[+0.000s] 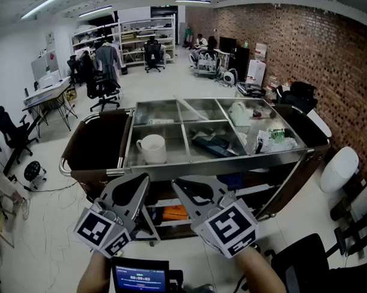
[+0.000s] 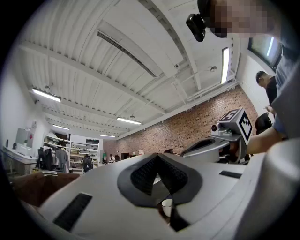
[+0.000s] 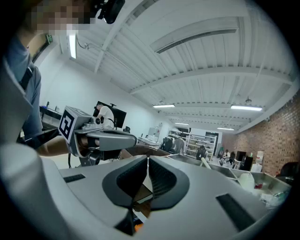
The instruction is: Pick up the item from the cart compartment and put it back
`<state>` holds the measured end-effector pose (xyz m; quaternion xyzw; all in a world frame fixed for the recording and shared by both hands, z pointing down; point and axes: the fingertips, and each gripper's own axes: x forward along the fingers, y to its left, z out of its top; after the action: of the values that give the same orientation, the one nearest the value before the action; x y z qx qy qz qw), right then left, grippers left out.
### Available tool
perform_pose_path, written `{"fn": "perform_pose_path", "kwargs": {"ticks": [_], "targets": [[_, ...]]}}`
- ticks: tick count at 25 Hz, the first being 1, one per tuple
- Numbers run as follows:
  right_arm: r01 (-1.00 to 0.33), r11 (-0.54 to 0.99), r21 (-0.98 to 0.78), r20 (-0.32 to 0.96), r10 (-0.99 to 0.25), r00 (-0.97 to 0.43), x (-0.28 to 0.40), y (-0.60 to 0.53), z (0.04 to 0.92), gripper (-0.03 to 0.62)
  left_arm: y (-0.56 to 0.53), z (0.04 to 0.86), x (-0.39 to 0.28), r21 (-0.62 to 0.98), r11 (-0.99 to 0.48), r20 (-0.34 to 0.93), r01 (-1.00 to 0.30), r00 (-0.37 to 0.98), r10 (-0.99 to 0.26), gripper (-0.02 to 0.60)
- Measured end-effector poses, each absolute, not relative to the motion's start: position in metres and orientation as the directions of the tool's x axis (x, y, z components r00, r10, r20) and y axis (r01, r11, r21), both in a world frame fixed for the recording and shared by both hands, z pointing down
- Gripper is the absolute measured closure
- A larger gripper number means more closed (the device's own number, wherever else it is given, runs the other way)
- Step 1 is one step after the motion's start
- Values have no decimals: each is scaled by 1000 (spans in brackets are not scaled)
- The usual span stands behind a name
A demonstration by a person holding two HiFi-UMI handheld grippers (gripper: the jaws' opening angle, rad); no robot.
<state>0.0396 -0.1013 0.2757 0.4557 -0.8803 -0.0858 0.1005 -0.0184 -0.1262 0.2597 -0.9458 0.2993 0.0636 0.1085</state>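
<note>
The steel-topped cart stands in front of me with several open compartments. A white mug sits in the front left one, and it also shows small through the gap under the jaws in the left gripper view. A dark flat item lies in the front middle compartment, and packets with green print lie at the right. My left gripper and right gripper hang side by side below the cart's near rail. Both are shut and empty, with the jaws meeting at their tips.
A white jug stands in the back right compartment. A white bin and a black chair are at the right by the brick wall. Office chairs and desks stand at the left. A small screen device is below my hands.
</note>
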Motion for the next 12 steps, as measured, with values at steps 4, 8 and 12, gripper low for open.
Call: {"fn": "perform_pose_path", "kwargs": {"ticks": [4, 8, 12], "targets": [[-766, 574, 291, 140, -817, -559, 39, -119, 278, 528, -132, 256, -24, -169, -800, -197, -576, 815, -545, 569], [-749, 573, 333, 195, -819, -540, 49, -138, 274, 518, -142, 253, -18, -170, -809, -200, -562, 824, -530, 569], [-724, 595, 351, 291, -804, -519, 70, -166, 283, 491, -154, 254, -6, -172, -813, -195, -556, 828, -525, 569]]}}
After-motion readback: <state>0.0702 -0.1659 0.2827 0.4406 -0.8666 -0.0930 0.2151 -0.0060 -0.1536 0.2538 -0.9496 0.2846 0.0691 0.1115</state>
